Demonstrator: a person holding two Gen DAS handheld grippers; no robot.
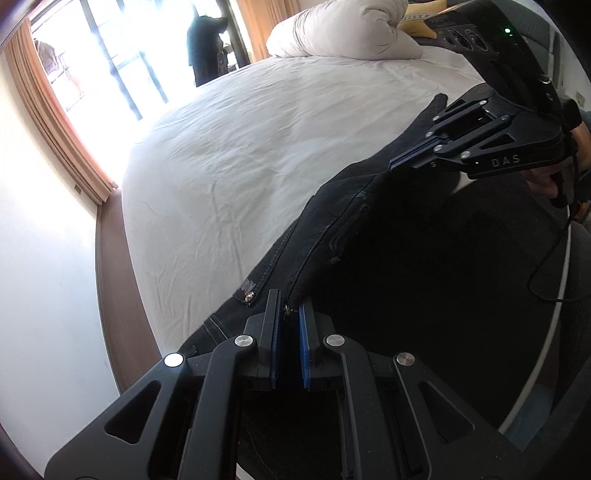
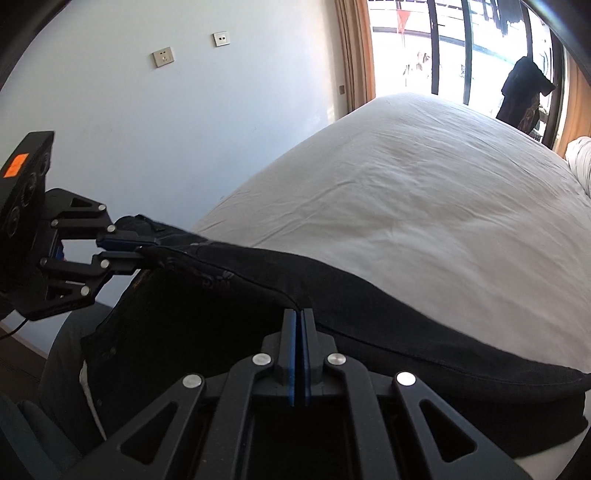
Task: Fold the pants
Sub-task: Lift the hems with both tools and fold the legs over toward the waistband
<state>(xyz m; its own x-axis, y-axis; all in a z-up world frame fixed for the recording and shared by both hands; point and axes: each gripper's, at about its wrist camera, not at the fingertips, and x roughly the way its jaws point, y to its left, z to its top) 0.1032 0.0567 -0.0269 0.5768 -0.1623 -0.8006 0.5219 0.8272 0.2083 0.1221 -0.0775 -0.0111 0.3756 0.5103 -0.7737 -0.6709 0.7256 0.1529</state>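
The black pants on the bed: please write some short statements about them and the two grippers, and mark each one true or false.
1. The left gripper is shut on the waistband of the black pants. True.
2. The right gripper has its jaws wide open above the bed sheet. False: they are shut on an edge of the pants.
3. The sheet is white and wrinkled. True.
4. The pants lie neatly folded on the white duvet. False: they are stretched between the two grippers, and the rolled duvet lies apart at the far end of the bed.
5. A dark garment hangs by the window. True.
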